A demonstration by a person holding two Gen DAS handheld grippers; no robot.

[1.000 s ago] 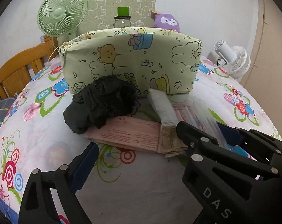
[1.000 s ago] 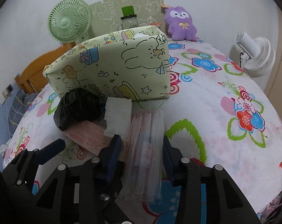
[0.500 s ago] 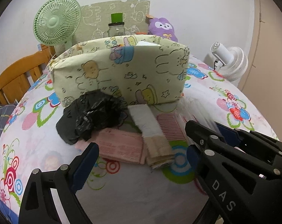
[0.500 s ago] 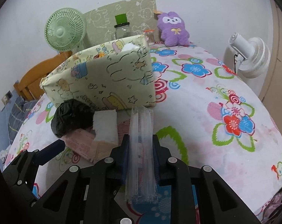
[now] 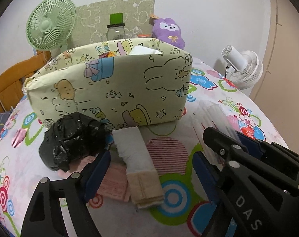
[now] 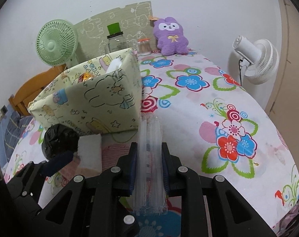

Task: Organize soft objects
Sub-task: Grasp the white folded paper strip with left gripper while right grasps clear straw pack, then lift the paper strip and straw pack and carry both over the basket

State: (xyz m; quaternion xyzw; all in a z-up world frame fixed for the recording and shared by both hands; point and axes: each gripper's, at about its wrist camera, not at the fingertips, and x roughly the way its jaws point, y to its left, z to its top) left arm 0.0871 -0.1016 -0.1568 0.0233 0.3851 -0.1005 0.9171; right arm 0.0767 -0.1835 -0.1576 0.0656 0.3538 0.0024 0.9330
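My right gripper (image 6: 149, 154) is shut on a clear plastic packet (image 6: 150, 148) and holds it above the flowered bedsheet; the packet also shows in the left wrist view (image 5: 216, 118). My left gripper (image 5: 151, 169) is open, low over a white and beige folded cloth (image 5: 137, 162). A crumpled black bag (image 5: 72, 140) and a pink packet (image 5: 113, 185) lie beside the cloth. A green cartoon-print fabric bin (image 5: 113, 92) stands behind them, open at the top with some items inside; it also shows in the right wrist view (image 6: 94, 102).
A green fan (image 6: 56, 43), a glass jar with a green lid (image 6: 114, 39) and a purple plush (image 6: 171, 37) stand at the back by the wall. A white fan (image 6: 256, 59) is at the right edge. A wooden bed frame (image 5: 9, 85) is on the left.
My right gripper closed on the clear packet and lifted it. My left gripper moved forward and lower over the folded cloth and pink packet. Both views rose, showing the bin's inside.
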